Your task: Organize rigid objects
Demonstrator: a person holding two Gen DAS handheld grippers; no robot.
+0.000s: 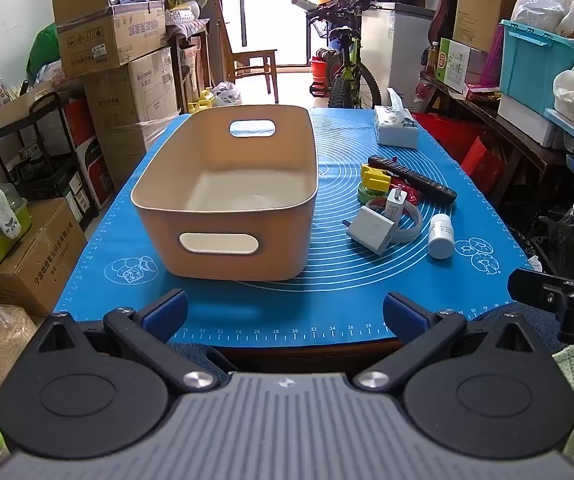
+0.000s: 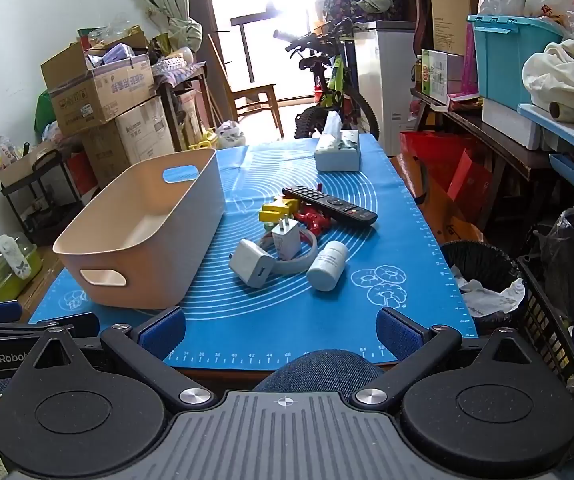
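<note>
Left gripper (image 1: 285,312) and right gripper (image 2: 281,328) both gape wide, angled downward.

Wooden tabletop (image 2: 223,370) under blue silicone mat (image 1: 327,312); on mat ahead of tools: beige plastic bin (image 1: 223,216), tissue box (image 1: 397,130), black remote (image 2: 329,205), white chargers (image 2: 255,262), white bottle (image 2: 327,266).

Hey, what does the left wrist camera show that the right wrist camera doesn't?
Only the left wrist view looks straight down into the empty bin and shows the green tape roll.
Only the right wrist view shows the black wastebasket beside the table.
Both show the remote, white charger, white bottle, tissue box, and each open claw.
</note>
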